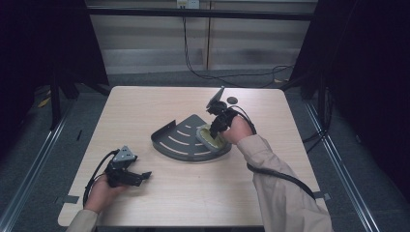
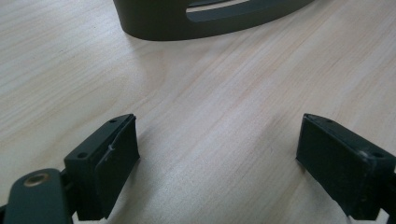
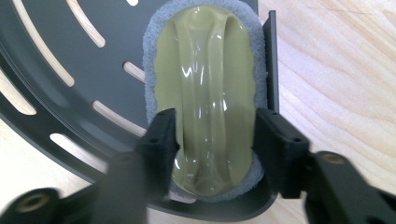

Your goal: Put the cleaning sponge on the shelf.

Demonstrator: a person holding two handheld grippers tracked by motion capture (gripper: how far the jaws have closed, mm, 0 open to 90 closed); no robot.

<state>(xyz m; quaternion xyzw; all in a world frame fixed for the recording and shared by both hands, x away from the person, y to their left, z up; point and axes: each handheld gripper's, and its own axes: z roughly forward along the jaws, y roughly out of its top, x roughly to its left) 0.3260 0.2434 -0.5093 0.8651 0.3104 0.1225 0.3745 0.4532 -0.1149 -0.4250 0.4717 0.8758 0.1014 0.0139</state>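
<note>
Over at the left, the left claw (image 1: 145,175) lay low on the counter (image 1: 145,116), held in the person's left hand (image 1: 99,193), its jaws wide apart with nothing but bare wood between them. In the left gripper view the same claw (image 2: 217,154) faced the curved wall of the dark slotted tray (image 2: 210,21), which stood ahead of it and well apart. So that hand seemed to be waiting, with no part in the work yet.

Moving right, the tray (image 1: 181,140) sat near the middle of the counter, a quarter-round dark plate with long slots and a low rim. At its right end, directly under the right claw (image 1: 216,129), lay the sponge (image 1: 211,137). The right gripper view showed it best: a grey foam sponge (image 3: 152,60) with a glossy olive-green handle on top, lying flat on the tray (image 3: 60,98) against its straight side wall. The right claw (image 3: 215,135) pointed down over the near end of that handle, one jaw on each side of it. The jaws stood partly open and close beside the handle, and whether the pads pressed on it I could not tell.

As I judged it, the sponge was already resting in the tray, so the placing looked done or nearly so. What remained was to free the claw fully and lift it away.
</note>
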